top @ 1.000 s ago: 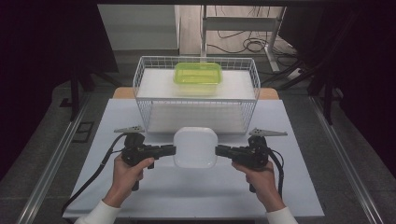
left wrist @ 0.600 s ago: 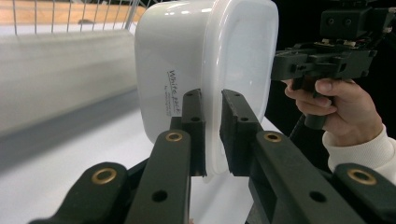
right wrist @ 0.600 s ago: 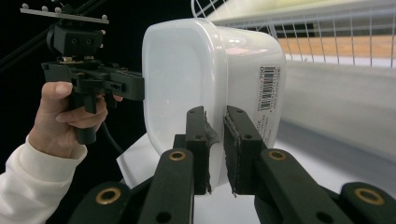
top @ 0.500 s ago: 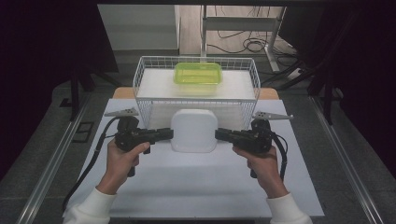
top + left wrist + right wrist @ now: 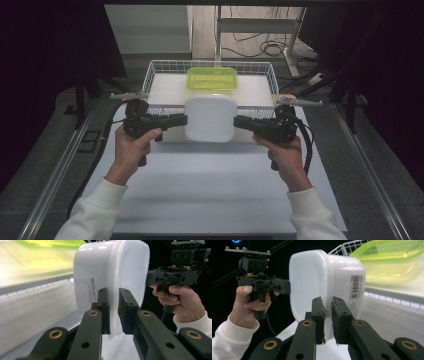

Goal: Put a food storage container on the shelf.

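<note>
We held a white lidded box in the air between our two grippers, each clamped on the rim at one end of it. The left gripper had its jaws drawn narrow on the box's lid edge, the pads pressing from both sides, as its own view showed. The right gripper gripped the opposite end the same way, jaws close together with the rim pinched between them. The box hung level between the two sets of fingertips, clear of the white table below them. Just beyond the box, on the far side of both grippers, stood a white wire basket, and inside it lay a green lidded container. In the left gripper view the box stood on edge ahead of the jaws, a printed label on its side wall, with the right hand and its gripper past it. In the right gripper view a barcode sticker faced us on the box's underside, the left hand beyond.
</note>
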The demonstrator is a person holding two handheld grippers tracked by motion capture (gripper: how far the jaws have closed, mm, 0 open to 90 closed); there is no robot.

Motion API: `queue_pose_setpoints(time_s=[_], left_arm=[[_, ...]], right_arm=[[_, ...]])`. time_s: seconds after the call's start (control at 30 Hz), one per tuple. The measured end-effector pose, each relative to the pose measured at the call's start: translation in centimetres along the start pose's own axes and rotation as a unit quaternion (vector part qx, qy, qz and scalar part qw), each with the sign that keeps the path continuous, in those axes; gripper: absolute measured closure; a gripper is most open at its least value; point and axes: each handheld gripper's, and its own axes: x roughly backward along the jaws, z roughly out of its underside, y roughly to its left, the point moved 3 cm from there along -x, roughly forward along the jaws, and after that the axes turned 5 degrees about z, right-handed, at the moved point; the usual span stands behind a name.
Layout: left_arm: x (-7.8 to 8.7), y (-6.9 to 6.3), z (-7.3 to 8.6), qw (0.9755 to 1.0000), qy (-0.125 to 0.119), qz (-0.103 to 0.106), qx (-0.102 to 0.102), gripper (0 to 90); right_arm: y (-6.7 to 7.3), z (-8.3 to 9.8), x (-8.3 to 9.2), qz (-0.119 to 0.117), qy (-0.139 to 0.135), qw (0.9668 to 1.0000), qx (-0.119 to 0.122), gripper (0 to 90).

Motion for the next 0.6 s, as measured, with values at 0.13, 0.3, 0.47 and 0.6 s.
queue_pose_setpoints(time_s=[0.13,0.3,0.47,0.6], left_arm=[[-0.1,0.1,-1.1,1.0,-0.001,-0.002,-0.006,80.7],[-0.3,0.3,-2.6,1.0,-0.005,0.001,-0.008,80.7],[-0.3,0.8,-4.1,0.9999,-0.008,0.006,-0.01,80.7],[-0.4,1.3,-5.3,0.9999,-0.009,0.009,-0.009,80.7]], right_arm=[[-0.2,-1.1,-0.1,0.001,-0.005,1.0,0.004,80.1],[-0.6,-2.4,-0.1,0.005,-0.01,0.9999,0.003,80.1],[-0.7,-3.9,-0.1,0.004,-0.012,0.9999,0.005,80.3],[-1.0,-4.9,-0.4,0.0,-0.013,0.9999,0.001,80.3]])
